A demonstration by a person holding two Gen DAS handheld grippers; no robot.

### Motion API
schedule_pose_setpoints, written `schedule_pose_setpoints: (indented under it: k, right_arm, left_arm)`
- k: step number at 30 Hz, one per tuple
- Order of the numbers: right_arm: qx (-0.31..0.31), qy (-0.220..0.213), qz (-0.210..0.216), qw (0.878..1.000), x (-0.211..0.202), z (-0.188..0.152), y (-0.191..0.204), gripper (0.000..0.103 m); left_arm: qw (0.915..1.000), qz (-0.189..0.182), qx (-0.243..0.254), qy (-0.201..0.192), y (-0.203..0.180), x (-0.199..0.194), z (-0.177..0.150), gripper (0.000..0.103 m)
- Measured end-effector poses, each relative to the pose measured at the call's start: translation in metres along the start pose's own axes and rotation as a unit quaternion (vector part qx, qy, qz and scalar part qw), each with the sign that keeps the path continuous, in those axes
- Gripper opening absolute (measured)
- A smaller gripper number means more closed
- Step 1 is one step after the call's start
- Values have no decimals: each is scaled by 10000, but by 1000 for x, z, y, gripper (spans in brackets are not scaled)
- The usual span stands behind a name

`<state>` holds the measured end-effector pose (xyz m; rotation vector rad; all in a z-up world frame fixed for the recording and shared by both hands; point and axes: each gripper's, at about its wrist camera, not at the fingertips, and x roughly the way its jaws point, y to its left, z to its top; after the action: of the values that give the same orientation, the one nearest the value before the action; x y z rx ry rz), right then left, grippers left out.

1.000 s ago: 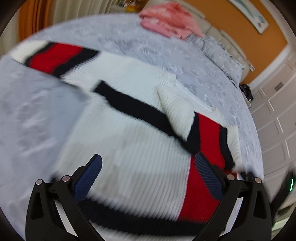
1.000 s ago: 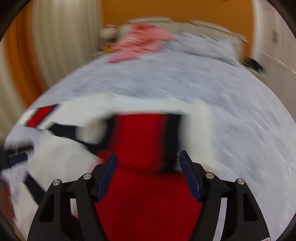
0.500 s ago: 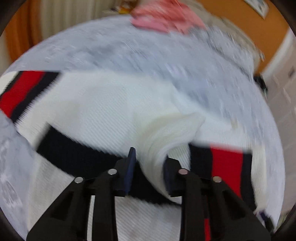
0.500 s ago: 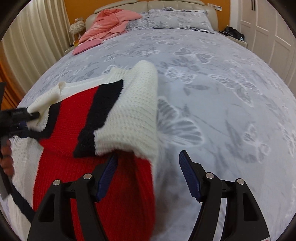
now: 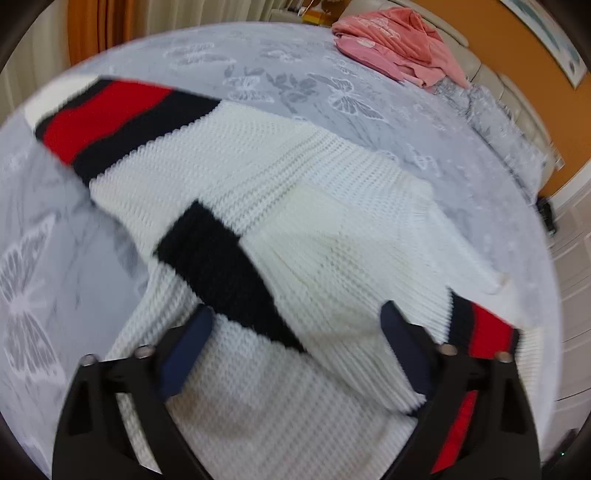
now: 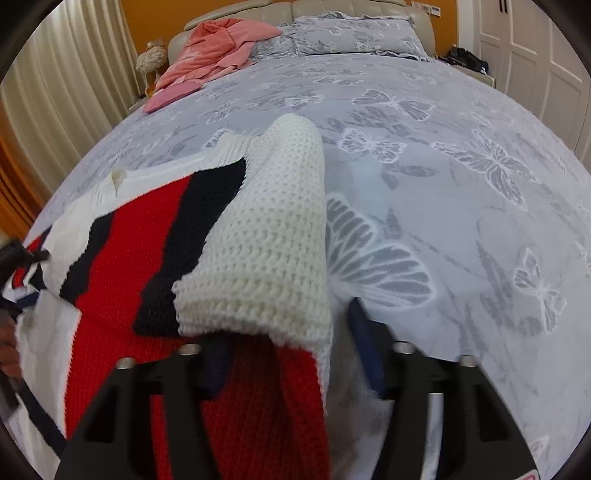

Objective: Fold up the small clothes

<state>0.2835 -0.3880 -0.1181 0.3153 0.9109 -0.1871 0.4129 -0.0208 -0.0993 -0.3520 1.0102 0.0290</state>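
Note:
A white knit sweater (image 5: 295,206) with black and red stripes lies on the grey butterfly bedspread (image 5: 280,66). One striped sleeve (image 5: 110,114) stretches to the far left. My left gripper (image 5: 295,350) is open just above the sweater's body, with a folded white and black part between its jaws but not pinched. In the right wrist view the sweater's other sleeve (image 6: 258,240) is folded over, its white cuff lying right before my right gripper (image 6: 291,365), which is open with the red knit beneath it.
Pink clothes (image 6: 218,59) lie piled at the head of the bed (image 6: 461,184) beside grey pillows (image 6: 351,33). Curtains (image 6: 62,92) hang on the left, white wardrobe doors (image 6: 535,48) stand on the right.
My left gripper was nearly closed around a white fold half a second ago and has now opened and pulled back. The right gripper has stayed open and moved closer to the cuff.

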Motion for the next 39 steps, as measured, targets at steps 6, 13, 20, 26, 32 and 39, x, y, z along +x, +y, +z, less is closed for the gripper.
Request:
schedule_pose_setpoints:
  k: [6,13,20,26,32,39]
  right_arm:
    - [-3,-728,-248,9970,-37,17,-9,14]
    - [266,-56,-159,9995,-16,-2,-22,16]
    - [41,-491,-190,9986,-74,-18,-10,27]
    - [156,-434,575,9973,-70,40,-1,27]
    - [-85,622,-124,9980,28,61,6,20]
    - [799,-121,329,9962,-52,29,-21,49]
  left_arm:
    - [9979,-459,137,-424,-6,-10,25,9]
    - [9963,-60,830,-209,-6,7,12,14]
    - [9977,-219,565,-291,23,-22,2,36]
    - [9980,-107,564,-254,31,-23,-7,37]
    - [9962,135,818,-266,25,-21,-9,42]
    - [9931,-249,1065,-418,52,-85,-28,73]
